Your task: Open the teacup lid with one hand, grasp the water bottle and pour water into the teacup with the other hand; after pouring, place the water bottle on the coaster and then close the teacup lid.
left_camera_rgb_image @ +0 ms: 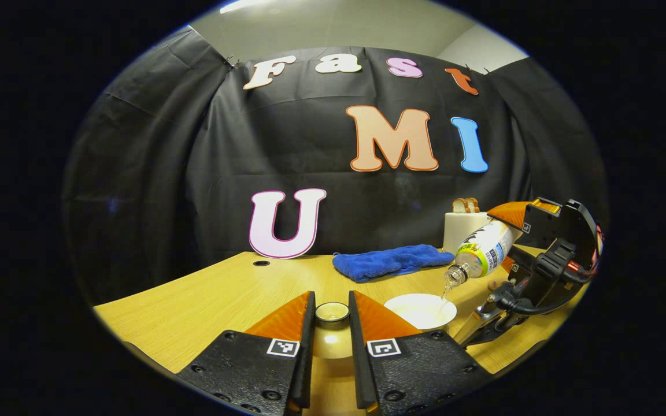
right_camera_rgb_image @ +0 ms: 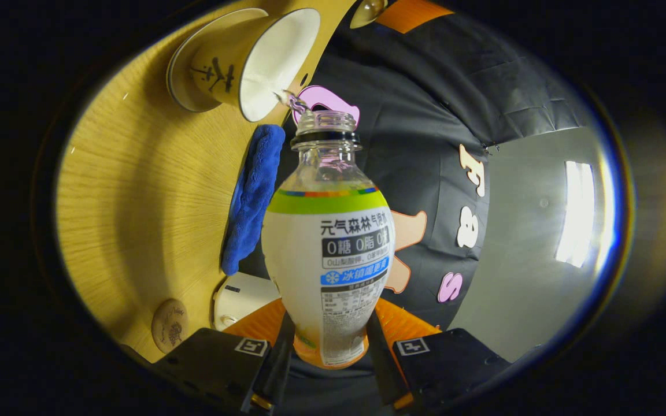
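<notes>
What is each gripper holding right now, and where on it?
Right gripper: water bottle, clamped at its base. Left gripper: teacup lid, by its knob.

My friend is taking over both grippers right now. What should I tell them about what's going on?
Left gripper: shut on the teacup lid, held off the cup.
Right gripper: shut on the water bottle, tipped with its open mouth over the teacup; water is streaming in.
The teacup stands on the wooden table, next to the blue cloth. The round coaster lies on the table near the white toaster.
Done: lid off, bottle grasped, pouring under way.
Left: finish pouring, stand the bottle on the coaster, put the lid back on the teacup.
</notes>
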`<state>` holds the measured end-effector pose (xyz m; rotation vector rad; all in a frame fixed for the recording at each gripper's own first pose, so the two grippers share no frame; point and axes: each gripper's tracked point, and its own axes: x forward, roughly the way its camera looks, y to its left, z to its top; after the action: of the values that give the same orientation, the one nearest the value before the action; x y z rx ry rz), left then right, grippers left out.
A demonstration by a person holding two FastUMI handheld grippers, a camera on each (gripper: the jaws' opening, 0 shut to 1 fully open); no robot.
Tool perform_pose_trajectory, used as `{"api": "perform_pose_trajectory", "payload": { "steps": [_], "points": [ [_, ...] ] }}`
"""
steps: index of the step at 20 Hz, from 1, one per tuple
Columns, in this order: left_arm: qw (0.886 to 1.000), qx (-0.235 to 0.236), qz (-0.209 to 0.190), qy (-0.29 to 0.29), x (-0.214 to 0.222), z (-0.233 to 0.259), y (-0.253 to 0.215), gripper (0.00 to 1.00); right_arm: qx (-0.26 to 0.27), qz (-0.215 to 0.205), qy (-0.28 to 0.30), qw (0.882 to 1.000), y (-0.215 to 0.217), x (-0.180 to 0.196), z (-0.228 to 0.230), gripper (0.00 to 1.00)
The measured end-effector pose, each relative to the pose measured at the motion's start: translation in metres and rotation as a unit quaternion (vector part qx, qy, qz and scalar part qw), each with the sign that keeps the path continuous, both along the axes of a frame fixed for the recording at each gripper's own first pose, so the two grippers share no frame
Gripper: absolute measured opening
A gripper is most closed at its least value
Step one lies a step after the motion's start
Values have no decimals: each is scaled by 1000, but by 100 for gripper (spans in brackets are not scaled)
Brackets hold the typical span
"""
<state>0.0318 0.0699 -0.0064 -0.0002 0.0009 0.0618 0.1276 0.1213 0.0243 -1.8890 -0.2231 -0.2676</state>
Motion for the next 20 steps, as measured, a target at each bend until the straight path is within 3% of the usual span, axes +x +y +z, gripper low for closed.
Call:
{"api": "perform_pose_trajectory", "payload": {
  "steps": [9,20],
  "points": [
    [1000,0,0,0,-1,0,0,28,-35,27,-54,998,4,0,10,65],
    [1000,0,0,0,0,0,0,28,-79,43,-59,994,11,-9,2,66]
  ]
}}
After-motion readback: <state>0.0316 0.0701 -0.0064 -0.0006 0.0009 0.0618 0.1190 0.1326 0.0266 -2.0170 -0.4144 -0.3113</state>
